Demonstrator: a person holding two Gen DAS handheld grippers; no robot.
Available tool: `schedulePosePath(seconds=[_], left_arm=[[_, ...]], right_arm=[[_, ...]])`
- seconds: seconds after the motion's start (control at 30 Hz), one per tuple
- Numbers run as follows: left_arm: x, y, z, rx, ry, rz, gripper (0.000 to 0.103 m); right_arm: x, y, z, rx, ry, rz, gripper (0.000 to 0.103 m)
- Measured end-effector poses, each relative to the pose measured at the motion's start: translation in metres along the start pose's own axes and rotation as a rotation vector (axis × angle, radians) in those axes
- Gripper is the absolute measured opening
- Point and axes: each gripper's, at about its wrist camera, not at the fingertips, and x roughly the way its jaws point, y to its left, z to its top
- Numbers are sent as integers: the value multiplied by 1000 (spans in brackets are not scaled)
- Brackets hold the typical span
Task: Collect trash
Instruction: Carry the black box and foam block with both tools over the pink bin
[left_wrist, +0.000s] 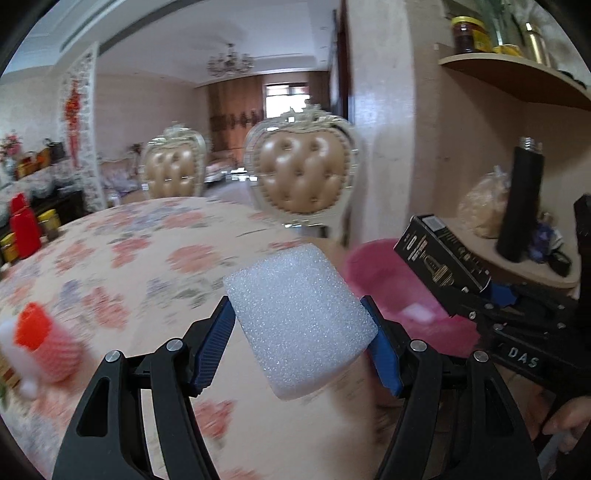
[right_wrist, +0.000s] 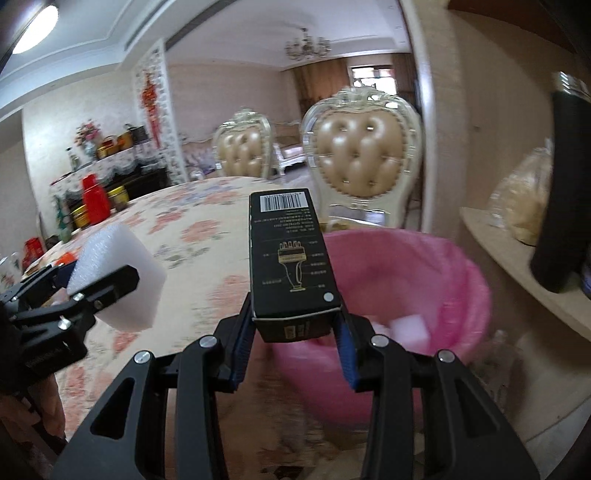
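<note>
My left gripper (left_wrist: 299, 314) is shut on a white foam block (left_wrist: 299, 325) and holds it in the air over the edge of the floral table (left_wrist: 129, 258). The block also shows in the right wrist view (right_wrist: 122, 273). My right gripper (right_wrist: 295, 317) is shut on a black carton (right_wrist: 288, 258) with a barcode, held above the near rim of a bin lined with a pink bag (right_wrist: 424, 273). The carton (left_wrist: 443, 258) and bin (left_wrist: 384, 280) show in the left wrist view, to the right of the foam. White foam pieces (right_wrist: 410, 325) lie inside the bin.
An orange and white mesh-wrapped item (left_wrist: 40, 339) lies on the table at the left. Two padded chairs (left_wrist: 303, 173) stand behind the table. A curved wooden shelf (right_wrist: 524, 258) at the right holds a black flask (left_wrist: 521, 199) and a bag. A red jug (right_wrist: 94, 199) stands far left.
</note>
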Motion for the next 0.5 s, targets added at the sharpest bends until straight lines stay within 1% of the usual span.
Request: schedulePosePath(seconds=[0.1,0.23,0.4,0.5], left_arm=[[18,-15,12,25,0,-68,65],[47,-35,25,27,25,-153,65],[80,-55,36,25,55,-204,66],[96,-66,41,24,68,-233,66]], right_arm=[[1,-22,2,18,-1,-41,39],[4,-53,3,25,8,-87,39],[12,-85,2,50,23,-121,39],[19,-95,4,58,30,-130,39]])
